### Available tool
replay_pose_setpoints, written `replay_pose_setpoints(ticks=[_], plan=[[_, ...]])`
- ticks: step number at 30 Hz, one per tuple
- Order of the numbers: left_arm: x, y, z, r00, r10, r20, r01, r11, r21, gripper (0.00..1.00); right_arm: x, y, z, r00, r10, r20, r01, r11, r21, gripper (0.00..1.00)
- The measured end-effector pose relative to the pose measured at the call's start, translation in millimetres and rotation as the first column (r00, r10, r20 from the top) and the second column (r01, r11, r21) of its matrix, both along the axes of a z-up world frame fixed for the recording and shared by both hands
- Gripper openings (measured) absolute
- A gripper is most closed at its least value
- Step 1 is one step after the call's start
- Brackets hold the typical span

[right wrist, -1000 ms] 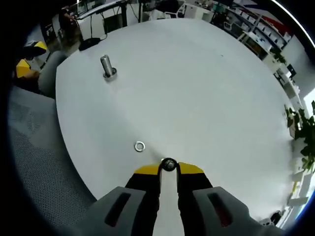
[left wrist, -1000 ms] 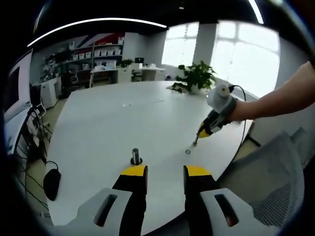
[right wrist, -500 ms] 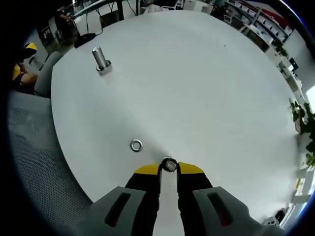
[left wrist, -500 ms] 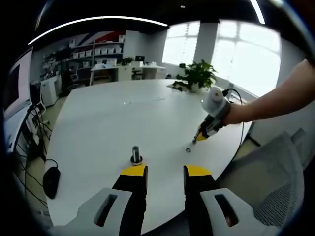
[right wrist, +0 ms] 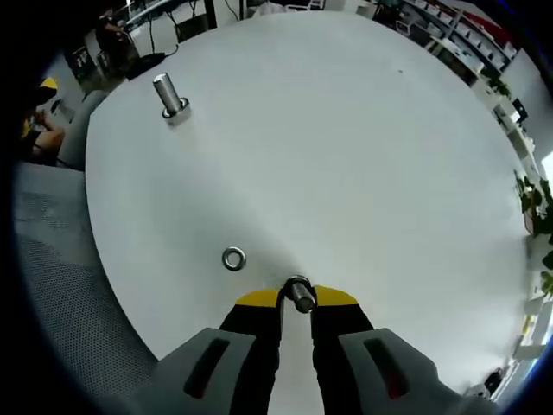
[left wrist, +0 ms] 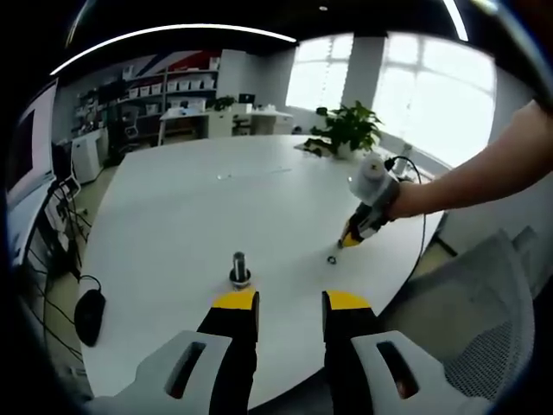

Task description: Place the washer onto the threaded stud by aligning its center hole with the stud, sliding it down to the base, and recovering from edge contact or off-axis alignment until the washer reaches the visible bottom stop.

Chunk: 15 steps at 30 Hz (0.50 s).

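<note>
Washer, a small silver metal ring (right wrist: 298,292), pinched between the right gripper (right wrist: 296,298) jaws, could tilt and catch the far grey threaded stud (right wrist: 166,93); left gripper (left wrist: 289,303) gapes empty.

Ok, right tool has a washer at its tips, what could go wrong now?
The held washer sits at the very tips of the right tool and could slip out. The stud stands free, with the open left tool not on it; an off-axis touch may tip it. The loose washer lies near the table edge; a sweep could knock it off.
</note>
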<state>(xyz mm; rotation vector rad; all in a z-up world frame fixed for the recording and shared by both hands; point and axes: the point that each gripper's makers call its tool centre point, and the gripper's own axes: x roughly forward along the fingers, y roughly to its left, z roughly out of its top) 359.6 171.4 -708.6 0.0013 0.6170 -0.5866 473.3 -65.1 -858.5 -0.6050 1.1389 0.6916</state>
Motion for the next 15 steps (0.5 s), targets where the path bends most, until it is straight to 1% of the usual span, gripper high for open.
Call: replay_pose_setpoints(ticks=[4,6,15], plan=[[0.4,1.8,-1.1,1.000,0.007,-0.005,-0.007,1.000,0.001,0.27,-0.2,-0.8,0.3,1.000,-0.016,-0.004,0.016,1.000,0.009,0.15],[0.2,2.1,-0.9,1.000,0.008,-0.004,-0.008,1.000,0.004,0.27,0.1,0.6,0.4,0.999,-0.033,-0.009,0.033,0.999,0.032,0.15],[0.5,3.5,-1.6,1.000,0.015,-0.006,-0.015,1.000,0.008,0.27,-1.7,-2.9,3.1,0.999,-0.041,-0.010,0.042,0.999,0.030,0.16]])
